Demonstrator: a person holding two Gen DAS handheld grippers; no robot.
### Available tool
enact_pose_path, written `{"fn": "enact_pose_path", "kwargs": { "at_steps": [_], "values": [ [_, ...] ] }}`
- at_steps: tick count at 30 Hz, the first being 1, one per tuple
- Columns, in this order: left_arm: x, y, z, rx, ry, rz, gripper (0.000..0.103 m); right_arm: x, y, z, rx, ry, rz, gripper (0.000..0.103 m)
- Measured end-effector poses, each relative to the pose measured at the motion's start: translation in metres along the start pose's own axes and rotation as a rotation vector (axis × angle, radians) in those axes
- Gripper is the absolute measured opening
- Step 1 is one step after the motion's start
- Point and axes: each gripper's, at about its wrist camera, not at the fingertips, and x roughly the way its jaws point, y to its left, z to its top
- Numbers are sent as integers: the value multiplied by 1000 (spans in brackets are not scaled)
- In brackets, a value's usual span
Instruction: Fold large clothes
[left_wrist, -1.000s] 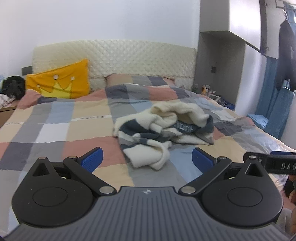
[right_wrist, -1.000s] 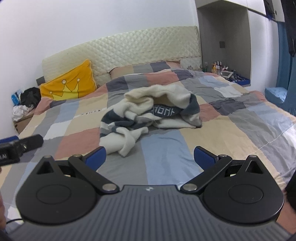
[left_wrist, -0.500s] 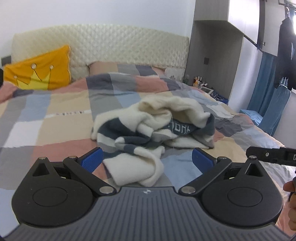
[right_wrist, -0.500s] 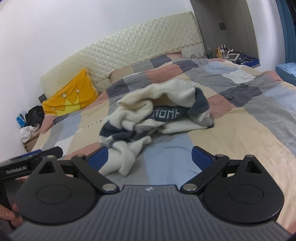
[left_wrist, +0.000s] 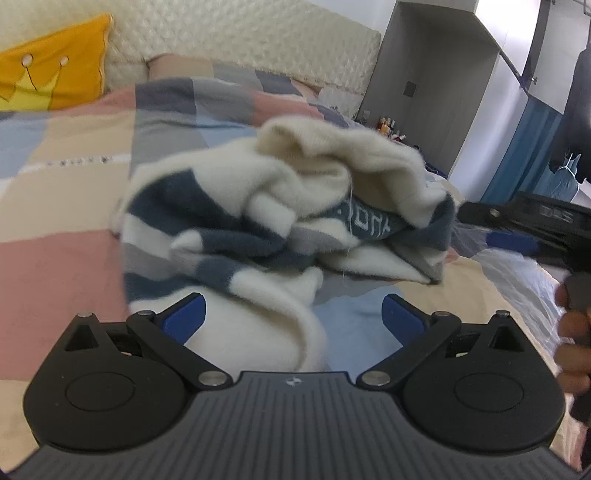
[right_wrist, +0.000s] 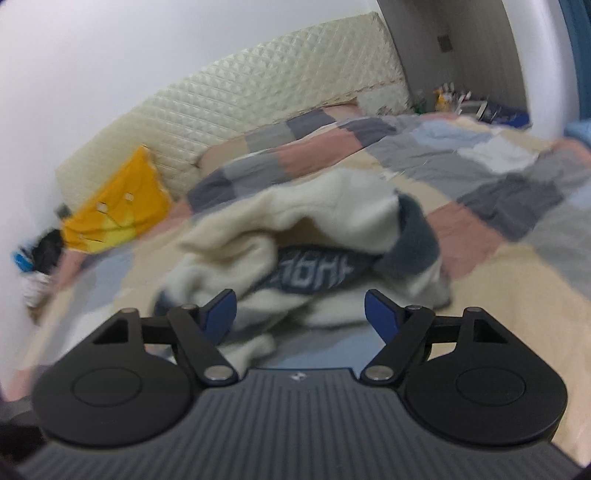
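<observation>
My left gripper (left_wrist: 293, 319): ribbed dark-grey housing bearing a small white emblem, two round black discs, black link arms pinned with silver screws, and blue finger pads (left_wrist: 183, 318). My right gripper (right_wrist: 300, 310): identical build, with blue pads (right_wrist: 380, 312). In the left wrist view its black side carries blurred white lettering, beside my hand (left_wrist: 570, 332).

Both wrist cameras sit low behind their own fingers, tilted slightly down across the bed (left_wrist: 55, 206) toward the headboard (right_wrist: 258, 96). Both are close to the crumpled sweater (left_wrist: 288, 206), which fills mid-frame in each. The right view's blue fingers (right_wrist: 380, 314) overlap its near edge.
</observation>
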Motion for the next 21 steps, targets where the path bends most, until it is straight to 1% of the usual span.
{"fn": "enact_pose_path", "kwargs": {
  "at_steps": [3,6,8,9,10,11,13,14,15,16,17,18,19,20,21],
  "values": [
    [23,3,-3,-10,16,-12,102,29,1,5,-97,-11,-57,75],
    [39,3,-6,-7,31,-7,96,59,-9,9,-143,-39,-82,75],
    [47,1,-7,13,25,24,88,77,-15,12,-166,-46,-93,75],
    [51,0,-8,22,26,41,82,85,-16,13,-181,-52,-106,75],
    [55,0,-8,30,30,56,74,92,-16,14,-200,-64,-125,75],
    [59,0,-8,38,36,78,70,99,-16,15,-217,-76,-137,75],
    [62,2,-7,53,45,105,57,111,-14,18,-255,-96,-134,75],
    [62,3,-7,51,42,114,53,117,-12,19,-272,-99,-137,75],
    [61,5,-7,51,38,127,47,120,-11,19,-284,-104,-146,75],
    [60,7,-7,50,32,138,38,123,-10,20,-285,-111,-157,70],
    [57,10,-7,42,25,146,31,126,-10,22,-282,-107,-152,60],
    [53,12,-6,30,16,147,18,127,-10,24,-285,-97,-155,48],
    [49,16,-5,15,3,149,13,127,-8,26,-293,-93,-169,39],
    [44,20,-4,2,-12,156,11,126,-6,27,-298,-93,-174,26],
    [38,24,-1,-10,-26,164,10,123,-5,28,-300,-91,-171,19]
  ]
}}
